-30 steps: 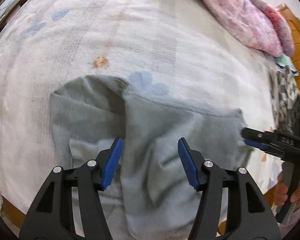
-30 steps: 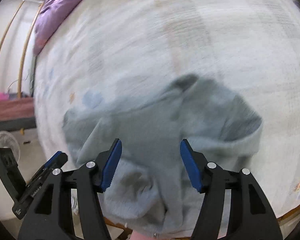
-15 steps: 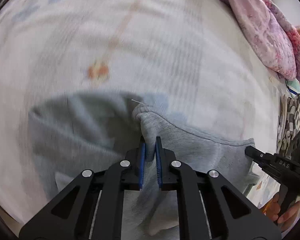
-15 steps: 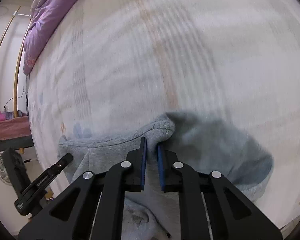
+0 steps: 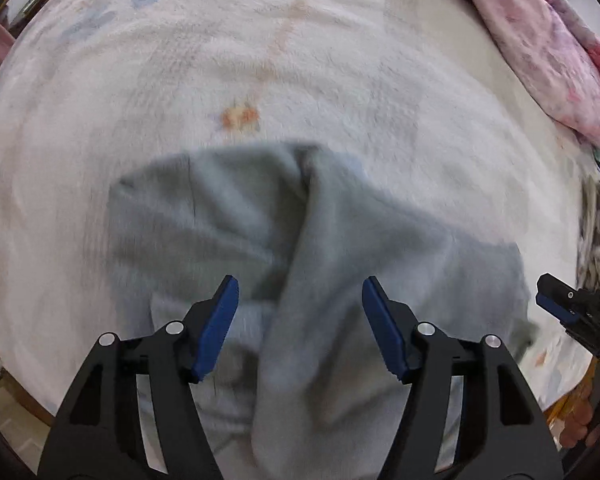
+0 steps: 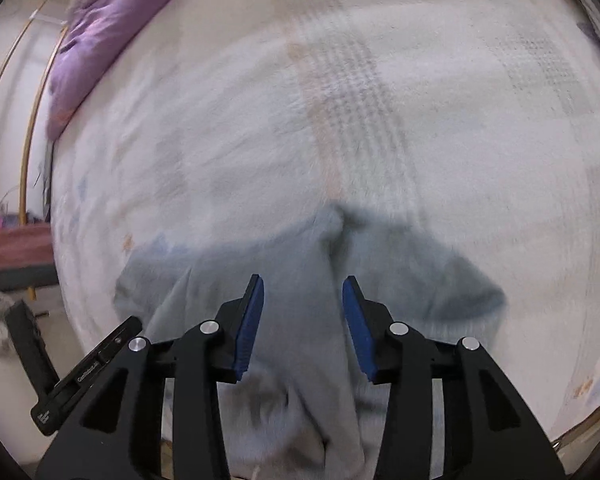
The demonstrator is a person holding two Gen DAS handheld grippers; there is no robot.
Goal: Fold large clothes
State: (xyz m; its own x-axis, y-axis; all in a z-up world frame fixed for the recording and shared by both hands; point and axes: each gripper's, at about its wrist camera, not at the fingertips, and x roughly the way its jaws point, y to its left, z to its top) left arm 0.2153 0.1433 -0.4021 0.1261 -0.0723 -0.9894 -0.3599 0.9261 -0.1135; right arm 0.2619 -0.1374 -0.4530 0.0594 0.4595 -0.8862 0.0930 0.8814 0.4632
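Both tools (image 5: 296, 322) (image 6: 303, 322) newly open over garment (image 5: 380, 248)

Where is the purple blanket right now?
In the right wrist view, the purple blanket is bunched at the bed's far upper-left edge, well away from the grey garment lying near the open right gripper.

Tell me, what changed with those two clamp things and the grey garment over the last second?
Both grippers, left and right, had clamped ridges of the grey garment half a second ago; now both have opened and let go, leaving those ridges standing. The garment stays bunched on the white bedspread.
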